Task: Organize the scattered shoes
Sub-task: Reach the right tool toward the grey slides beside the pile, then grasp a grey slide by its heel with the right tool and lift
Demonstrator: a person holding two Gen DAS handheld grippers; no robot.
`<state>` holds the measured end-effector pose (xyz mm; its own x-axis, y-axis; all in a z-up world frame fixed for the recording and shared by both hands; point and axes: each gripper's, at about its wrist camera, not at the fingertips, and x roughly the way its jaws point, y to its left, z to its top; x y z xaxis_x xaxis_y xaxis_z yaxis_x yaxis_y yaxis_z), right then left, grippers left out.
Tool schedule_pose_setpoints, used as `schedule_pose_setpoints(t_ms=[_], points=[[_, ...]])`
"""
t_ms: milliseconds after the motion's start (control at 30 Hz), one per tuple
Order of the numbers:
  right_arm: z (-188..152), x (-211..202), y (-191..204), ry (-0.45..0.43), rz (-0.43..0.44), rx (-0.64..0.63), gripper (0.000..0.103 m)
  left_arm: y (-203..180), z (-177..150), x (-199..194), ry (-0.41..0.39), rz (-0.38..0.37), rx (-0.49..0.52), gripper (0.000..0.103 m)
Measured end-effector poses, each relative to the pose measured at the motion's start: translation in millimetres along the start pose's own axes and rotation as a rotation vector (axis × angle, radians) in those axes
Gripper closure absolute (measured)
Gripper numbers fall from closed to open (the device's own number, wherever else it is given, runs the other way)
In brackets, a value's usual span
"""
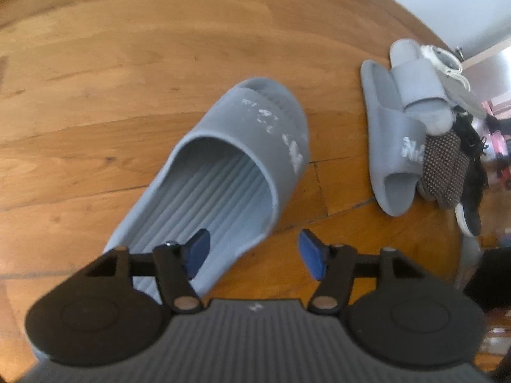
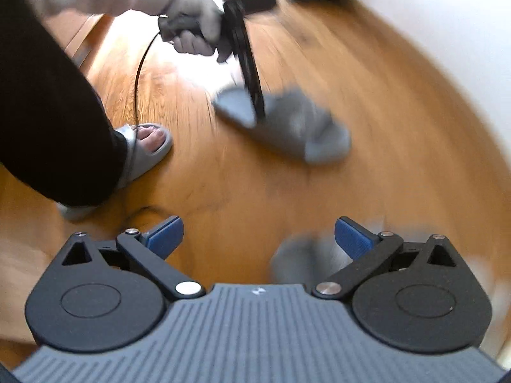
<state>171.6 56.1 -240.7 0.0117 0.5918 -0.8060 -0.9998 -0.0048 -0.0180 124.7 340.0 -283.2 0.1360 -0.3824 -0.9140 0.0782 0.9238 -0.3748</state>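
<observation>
- Left gripper (image 1: 254, 252) jaws apart, nothing pinched; one blue pad (image 1: 198, 249) hangs over the heel of a grey slipper (image 1: 223, 172) lying flat on the wood floor (image 1: 95, 79).
- Second slipper (image 1: 391, 146) well to its right, against a shoe pile (image 1: 447, 146) (by the wall).
- Right gripper (image 2: 258, 239) spread wide, empty; view blurred.

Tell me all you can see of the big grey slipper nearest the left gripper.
The grey slipper is an open-toed slide that looks like soft foam or rubber, with a ribbed footbed and worn white print on its wide strap. It lies upright and flat on the wooden floor, apart from the other shoes. The left gripper is open above its heel end; its pads grip nothing.
</observation>
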Motion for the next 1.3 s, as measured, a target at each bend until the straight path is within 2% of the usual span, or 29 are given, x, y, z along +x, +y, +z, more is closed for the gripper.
schedule_pose_setpoints(t_ms=[33, 67, 133, 233, 433, 500, 633, 733, 833, 933, 1100, 1133, 1233, 1300], points=[[16, 20, -11, -0.023, 0.020, -0.124, 0.001, 0, -6, -9, -0.027, 0.005, -0.015, 0.035], [26, 36, -19, -0.030, 0.033, -0.198, 0.001, -2, -14, -22, -0.058, 0.017, -0.023, 0.033], [45, 67, -34, -0.018, 0.042, -0.275, 0.001, -4, -30, -44, -0.109, 0.047, -0.024, 0.030], [74, 134, -58, 0.031, 0.074, -0.351, 0.001, -3, -46, -57, -0.132, 0.048, -0.029, 0.029], [88, 206, -52, 0.136, 0.130, -0.561, 0.001, 16, -62, -68, -0.143, 0.072, -0.050, 0.029], [93, 220, -51, 0.139, 0.124, -0.581, 0.001, 19, -62, -67, -0.133, 0.082, -0.058, 0.030], [104, 244, -52, 0.206, 0.217, -0.544, 0.001, 19, -53, -70, -0.151, 0.107, -0.054, 0.029], [104, 252, -51, 0.213, 0.228, -0.517, 0.000, 20, -44, -75, -0.166, 0.147, -0.095, 0.029], [104, 250, -55, 0.195, 0.188, -0.392, 0.000, 19, -37, -76, -0.176, 0.193, -0.098, 0.029], [101, 248, -58, 0.202, 0.129, -0.183, 0.000, 17, -33, -74, -0.185, 0.218, -0.086, 0.029], [99, 237, -69, 0.210, 0.027, 0.352, 0.004, 16, -27, -70, -0.197, 0.250, -0.089, 0.029], [99, 235, -72, 0.214, -0.023, 0.508, 0.004, 16, -28, -69, -0.199, 0.256, -0.091, 0.029], [99, 236, -73, 0.228, -0.120, 0.747, 0.005, 18, -30, -63, -0.208, 0.276, -0.106, 0.029], [96, 236, -78, 0.227, -0.142, 0.933, 0.001, 20, -36, -56, -0.206, 0.291, -0.109, 0.029]])
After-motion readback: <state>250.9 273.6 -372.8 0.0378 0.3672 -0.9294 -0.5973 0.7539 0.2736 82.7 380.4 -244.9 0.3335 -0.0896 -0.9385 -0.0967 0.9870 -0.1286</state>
